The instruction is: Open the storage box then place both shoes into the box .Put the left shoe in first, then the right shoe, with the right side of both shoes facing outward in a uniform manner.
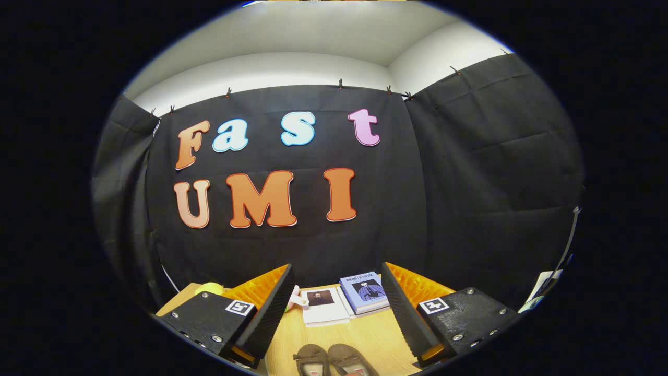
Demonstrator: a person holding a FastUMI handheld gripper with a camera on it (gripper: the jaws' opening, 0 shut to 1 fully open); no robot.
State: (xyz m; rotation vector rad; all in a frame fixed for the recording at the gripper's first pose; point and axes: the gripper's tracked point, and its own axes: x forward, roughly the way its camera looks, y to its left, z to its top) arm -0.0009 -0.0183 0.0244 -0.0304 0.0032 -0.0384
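Two brown shoes lie side by side on the wooden table (365, 334), toes pointing away from me: one shoe (311, 358) and the other (350, 359) to its right. Both sit low between my gripper's fingers, partly cut off at the near edge. My gripper (336, 292) stands open above them, its fingers (271, 308) wide apart and holding nothing.
Two books lie beyond the shoes near the black cloth wall: a white one (323, 306) and a blue one (365, 292). A yellow-green ball (209, 288) rests at the table's far left, and a small pink-and-white item (296, 298) pokes out beside the left finger.
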